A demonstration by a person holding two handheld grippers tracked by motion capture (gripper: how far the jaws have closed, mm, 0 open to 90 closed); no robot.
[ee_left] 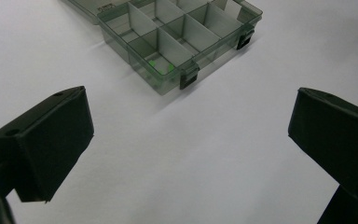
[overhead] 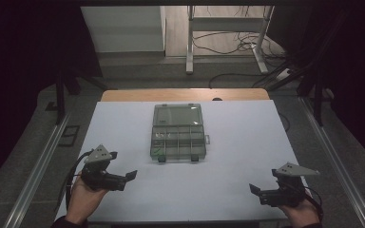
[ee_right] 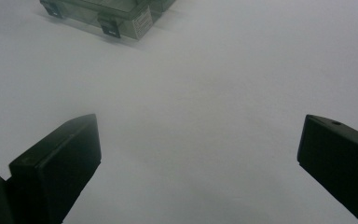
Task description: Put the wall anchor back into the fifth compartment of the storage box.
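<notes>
An open compartment box (overhead: 177, 131) sits mid-worktop (overhead: 228, 180), lid folded back. Left tongs (overhead: 132, 176) and right tongs (overhead: 254, 189) wait near, both released, well apart from it; handling not yet begun

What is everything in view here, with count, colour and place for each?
compartment box: 1, clear grey-green, lid open, centre of the table sheet, apart from both grippers
green bits: a few, bright green, in a near corner compartment of the box
latches: 2, dark, on the box's near edge
table sheet: 1, white, over a wooden top
desk frame: 1, white, on the floor beyond the table, cables under it
left gripper: 1, black, near-left, jaws apart
right gripper: 1, black, near-right, jaws apart
hands: 2, at the bottom edge
</notes>
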